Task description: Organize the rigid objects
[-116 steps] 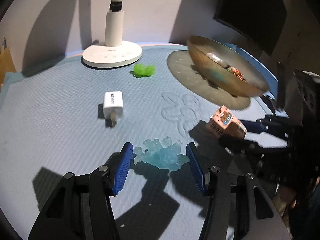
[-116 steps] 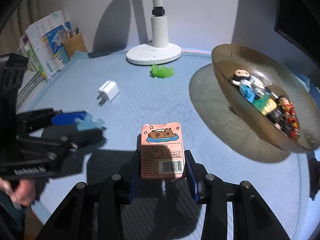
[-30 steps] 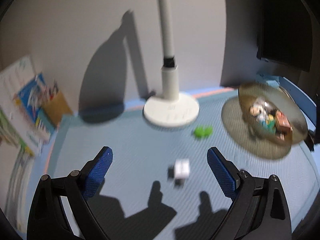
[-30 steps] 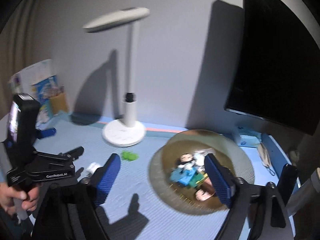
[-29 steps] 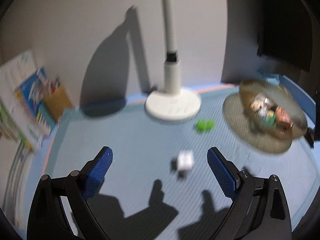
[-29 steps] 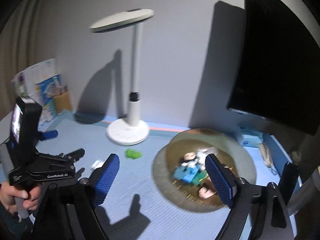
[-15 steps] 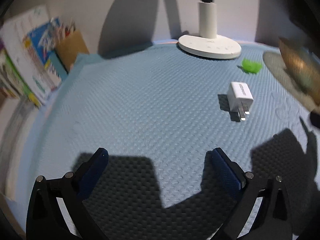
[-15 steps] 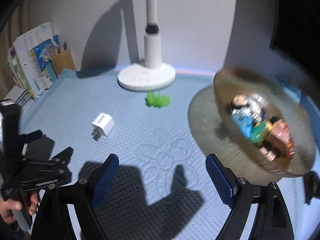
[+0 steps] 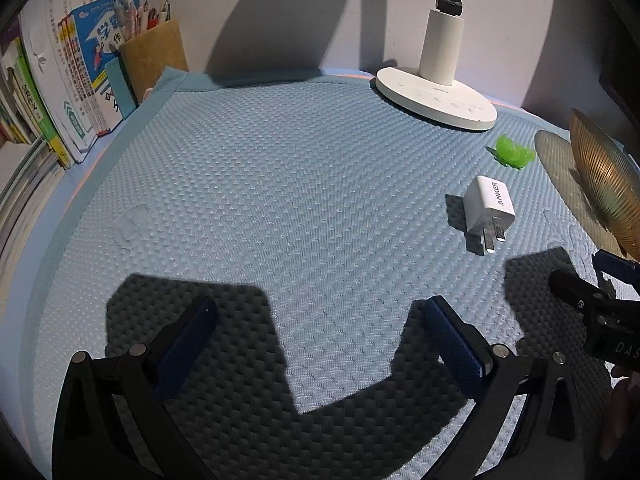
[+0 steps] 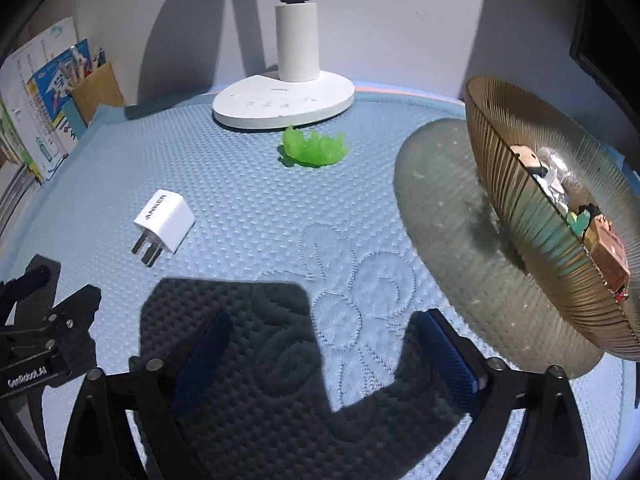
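Left claw (image 9: 316, 320) jaws wide apart, nothing between them, only bare blue mat (image 9: 280, 200) on the bench. White charger (image 9: 489, 205) lies ahead and to the right of the left claw, well clear of its right finger, prongs pointing back toward the camera. Green toy (image 9: 513, 152) sits farther out beyond the charger, near the lamp base (image 9: 436, 98). Gold ribbed bowl (image 9: 604, 184) is at the far right edge of that view, past both. Right claw (image 10: 326, 334) jaws are opening, nothing between them; they hang over an embossed flower pattern (image 10: 352, 276) in the mat. In the right wrist view the charger (image 10: 165, 224) lies ahead and to the left, outside the left finger, on its side with prongs toward the lower left. Green toy (image 10: 314, 148) is straight ahead, well apart from the claw, just in front of the lamp base (image 10: 284, 100). Bowl (image 10: 552, 224) stands to the right of the right claw, close beside its right finger line but not touching; it holds small figures (image 10: 532, 160) and a pink box (image 10: 610, 254). Left claw body (image 10: 44, 332) shows at the lower left of that view, near the charger but apart from it. Books and a pen holder (image 9: 148, 48) stand at the far left edge of the bench.
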`<move>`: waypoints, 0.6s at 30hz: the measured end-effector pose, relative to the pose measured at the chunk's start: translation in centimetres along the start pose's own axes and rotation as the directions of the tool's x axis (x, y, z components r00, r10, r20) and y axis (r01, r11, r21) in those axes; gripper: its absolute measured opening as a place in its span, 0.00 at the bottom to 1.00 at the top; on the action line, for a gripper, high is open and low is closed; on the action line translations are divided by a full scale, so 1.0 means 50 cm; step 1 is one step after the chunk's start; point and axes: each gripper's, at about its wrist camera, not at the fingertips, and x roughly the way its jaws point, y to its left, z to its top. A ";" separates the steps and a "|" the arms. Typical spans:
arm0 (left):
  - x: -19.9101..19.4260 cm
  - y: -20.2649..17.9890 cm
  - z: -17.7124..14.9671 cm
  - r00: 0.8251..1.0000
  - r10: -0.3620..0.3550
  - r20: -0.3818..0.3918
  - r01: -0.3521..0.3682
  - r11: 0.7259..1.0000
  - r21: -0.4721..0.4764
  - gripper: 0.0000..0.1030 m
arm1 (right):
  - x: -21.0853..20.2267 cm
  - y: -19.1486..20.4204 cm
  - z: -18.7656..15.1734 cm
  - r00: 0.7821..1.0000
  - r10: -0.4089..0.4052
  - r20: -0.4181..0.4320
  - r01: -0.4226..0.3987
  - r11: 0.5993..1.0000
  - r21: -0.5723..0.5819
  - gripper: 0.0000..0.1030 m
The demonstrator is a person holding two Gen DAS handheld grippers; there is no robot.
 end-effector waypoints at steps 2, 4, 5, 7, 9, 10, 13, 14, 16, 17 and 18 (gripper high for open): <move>0.000 0.000 0.000 1.000 0.000 0.000 0.000 1.000 0.001 1.00 | 0.001 0.003 -0.001 1.000 -0.008 0.002 0.008 1.000 -0.007 0.96; -0.001 -0.001 -0.001 1.000 0.000 0.000 0.000 1.000 0.001 1.00 | 0.001 0.005 -0.003 1.000 -0.011 0.005 0.011 1.000 -0.012 0.97; -0.001 -0.001 -0.001 1.000 0.000 0.000 0.000 1.000 0.001 1.00 | 0.001 0.004 -0.004 1.000 -0.009 0.005 0.009 1.000 -0.010 0.97; 0.000 -0.001 -0.001 1.000 -0.001 0.000 0.001 1.000 0.001 1.00 | 0.002 0.002 -0.004 1.000 -0.005 0.002 0.005 1.000 -0.006 0.99; -0.001 -0.001 -0.001 1.000 -0.001 0.000 0.001 1.000 0.001 1.00 | 0.002 0.002 -0.005 1.000 -0.004 0.000 0.004 1.000 -0.005 1.00; -0.001 -0.001 -0.001 1.000 -0.001 0.000 0.001 1.000 0.001 1.00 | 0.002 0.002 -0.005 1.000 -0.004 -0.001 0.004 1.000 -0.006 1.00; -0.001 -0.001 -0.001 1.000 -0.001 0.000 0.001 1.000 0.000 1.00 | 0.003 0.000 -0.005 1.000 0.000 -0.001 0.000 1.000 -0.005 1.00; -0.001 -0.001 -0.001 1.000 -0.001 0.000 0.001 1.000 0.001 1.00 | 0.004 0.000 -0.005 1.000 0.001 -0.001 -0.001 1.000 -0.006 1.00; -0.001 -0.001 -0.001 1.000 -0.001 0.000 0.001 1.000 0.001 1.00 | 0.003 0.000 -0.005 1.000 0.001 -0.001 -0.001 1.000 -0.005 1.00; -0.001 -0.001 -0.001 1.000 -0.001 0.000 0.001 1.000 0.000 1.00 | 0.003 0.000 -0.006 1.000 0.001 0.000 -0.001 1.000 -0.005 1.00; -0.001 -0.001 -0.001 1.000 -0.001 0.000 0.001 1.000 0.000 1.00 | 0.003 0.000 -0.006 1.000 0.001 0.000 -0.001 1.000 -0.005 1.00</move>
